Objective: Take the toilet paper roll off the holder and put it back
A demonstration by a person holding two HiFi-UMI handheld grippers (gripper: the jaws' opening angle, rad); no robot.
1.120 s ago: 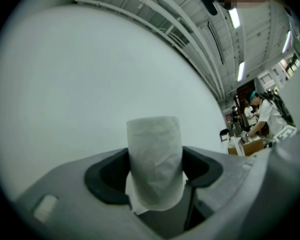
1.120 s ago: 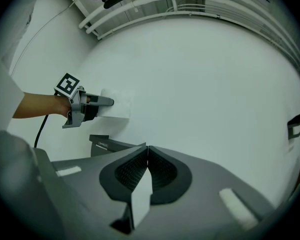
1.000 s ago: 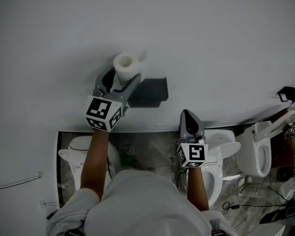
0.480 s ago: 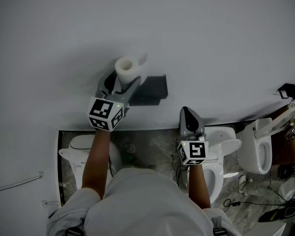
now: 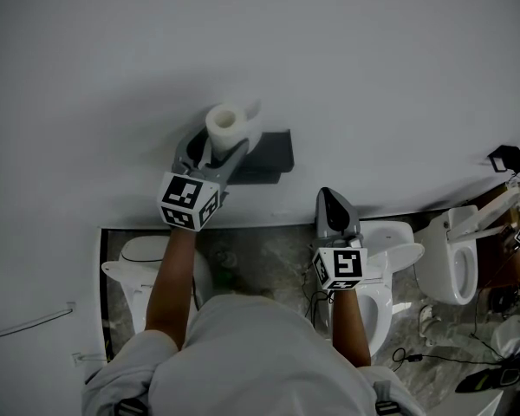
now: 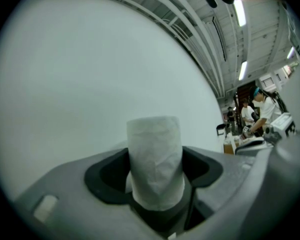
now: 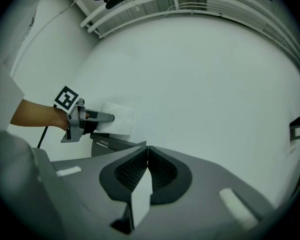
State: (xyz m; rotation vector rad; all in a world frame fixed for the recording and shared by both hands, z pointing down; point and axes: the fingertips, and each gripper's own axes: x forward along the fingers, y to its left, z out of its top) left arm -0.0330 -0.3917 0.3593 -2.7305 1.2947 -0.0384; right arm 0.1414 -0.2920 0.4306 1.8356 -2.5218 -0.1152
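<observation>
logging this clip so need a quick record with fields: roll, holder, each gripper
toilet paper roll: white, clamped between the left gripper's jaws, close to the wall
holder: dark, fixed to the wall, just below the roll; cannot tell if they touch
left gripper: shut on the roll, pointing at the wall
right gripper: jaws together, empty, off to the side of the holder

From overhead we look steeply down the wall point(image 5: 373, 76). Both gripper views face it closely, and the right one shows the left gripper point(image 7: 109, 118) at frame left.
</observation>
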